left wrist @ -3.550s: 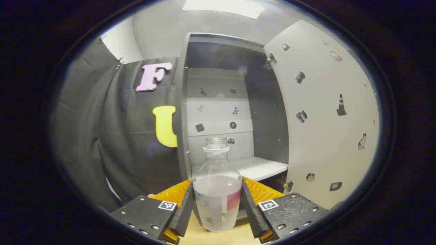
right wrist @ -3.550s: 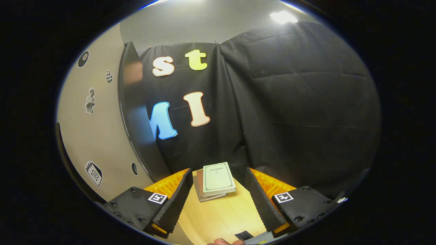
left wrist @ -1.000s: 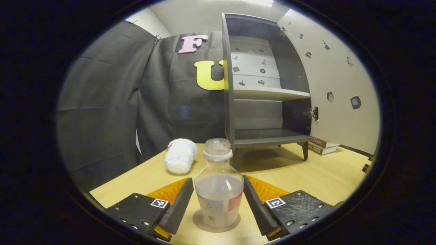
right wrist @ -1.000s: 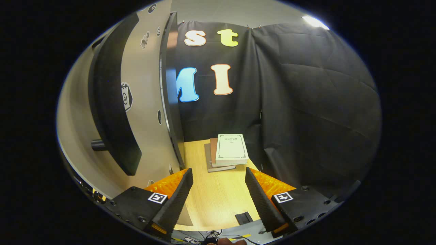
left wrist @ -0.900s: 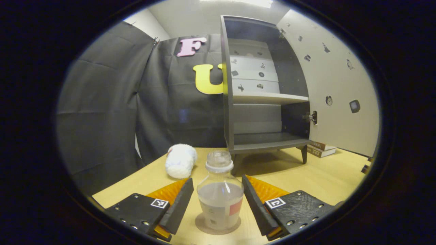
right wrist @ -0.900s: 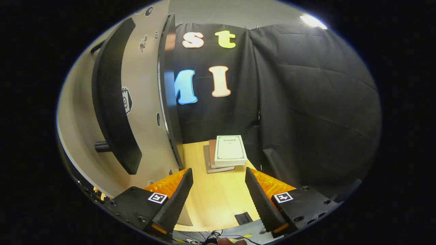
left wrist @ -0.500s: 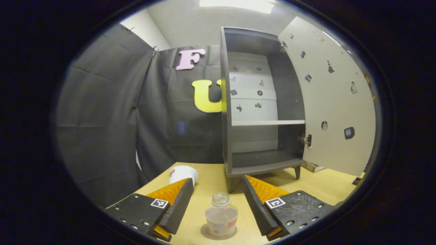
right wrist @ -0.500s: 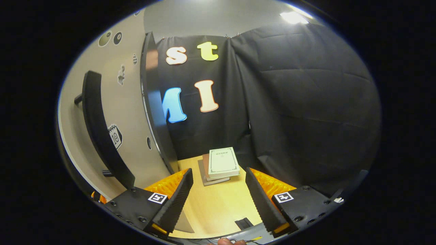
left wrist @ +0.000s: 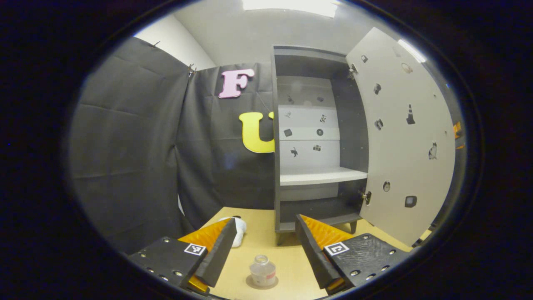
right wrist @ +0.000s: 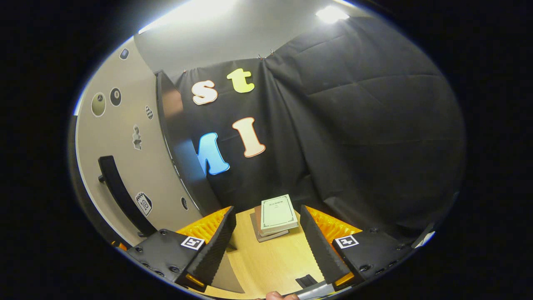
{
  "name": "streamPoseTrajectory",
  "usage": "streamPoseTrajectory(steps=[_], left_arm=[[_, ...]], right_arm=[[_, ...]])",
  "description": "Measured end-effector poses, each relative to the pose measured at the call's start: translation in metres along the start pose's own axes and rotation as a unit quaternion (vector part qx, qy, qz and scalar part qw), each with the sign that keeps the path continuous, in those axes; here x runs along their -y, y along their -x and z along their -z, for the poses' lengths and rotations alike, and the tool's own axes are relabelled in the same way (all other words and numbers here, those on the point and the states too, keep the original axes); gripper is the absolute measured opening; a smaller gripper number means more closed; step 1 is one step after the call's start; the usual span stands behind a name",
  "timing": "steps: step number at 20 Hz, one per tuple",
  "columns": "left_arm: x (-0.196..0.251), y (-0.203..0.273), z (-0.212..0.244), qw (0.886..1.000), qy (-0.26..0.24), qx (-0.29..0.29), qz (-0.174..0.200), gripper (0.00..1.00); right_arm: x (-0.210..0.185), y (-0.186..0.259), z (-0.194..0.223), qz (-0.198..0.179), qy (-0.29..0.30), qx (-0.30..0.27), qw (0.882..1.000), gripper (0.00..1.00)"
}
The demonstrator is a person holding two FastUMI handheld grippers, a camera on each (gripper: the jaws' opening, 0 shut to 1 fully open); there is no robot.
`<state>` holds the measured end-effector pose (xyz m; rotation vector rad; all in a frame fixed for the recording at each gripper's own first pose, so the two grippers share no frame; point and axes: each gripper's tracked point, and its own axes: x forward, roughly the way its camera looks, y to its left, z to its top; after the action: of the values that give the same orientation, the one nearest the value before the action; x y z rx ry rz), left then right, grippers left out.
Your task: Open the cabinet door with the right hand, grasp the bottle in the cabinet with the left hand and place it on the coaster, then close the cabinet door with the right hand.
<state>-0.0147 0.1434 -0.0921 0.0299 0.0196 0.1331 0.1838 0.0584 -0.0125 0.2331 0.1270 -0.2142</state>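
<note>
Standing on coaster [left wrist: 261,284], bottle [left wrist: 262,271] below spread left gripper [left wrist: 261,254]; right gripper [right wrist: 266,243] likewise.

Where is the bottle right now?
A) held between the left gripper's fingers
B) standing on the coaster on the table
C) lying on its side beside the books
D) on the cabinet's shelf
B: in the left gripper view the bottle stands upright on the round coaster on the table, apart from the open fingers of the left gripper.
</note>
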Motion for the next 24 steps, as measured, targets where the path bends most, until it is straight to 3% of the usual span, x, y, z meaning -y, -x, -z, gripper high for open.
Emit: streamPoseTrajectory(steps=[3, 9, 14, 15, 20, 24], left_arm=[[0.021, 0.01, -0.013, 1.0, 0.025, -0.007, 0.003, 0.87], [0.054, 0.035, -0.04, 0.998, 0.06, -0.023, 0.019, 0.87], [0.05, 0.047, -0.045, 0.997, 0.051, -0.049, -0.014, 0.85], [0.049, 0.048, -0.047, 0.997, 0.052, -0.049, -0.023, 0.89], [0.04, 0.046, -0.052, 0.998, 0.029, -0.039, -0.039, 0.87], [0.03, 0.034, -0.061, 0.998, 0.039, -0.005, -0.045, 0.85]], right_arm=[[0.017, -0.006, 0.01, -0.009, 0.008, -0.011, 1.0, 0.98], [0.005, -0.012, 0.02, -0.078, 0.05, -0.036, 0.995, 0.98], [-0.027, -0.007, 0.007, -0.155, 0.081, -0.045, 0.984, 0.98], [-0.036, -0.004, 0.002, -0.171, 0.081, -0.042, 0.981, 0.98], [-0.098, 0.01, -0.018, -0.249, 0.076, -0.026, 0.965, 0.98], [-0.114, 0.015, -0.031, -0.25, 0.091, 0.0, 0.964, 0.98]])
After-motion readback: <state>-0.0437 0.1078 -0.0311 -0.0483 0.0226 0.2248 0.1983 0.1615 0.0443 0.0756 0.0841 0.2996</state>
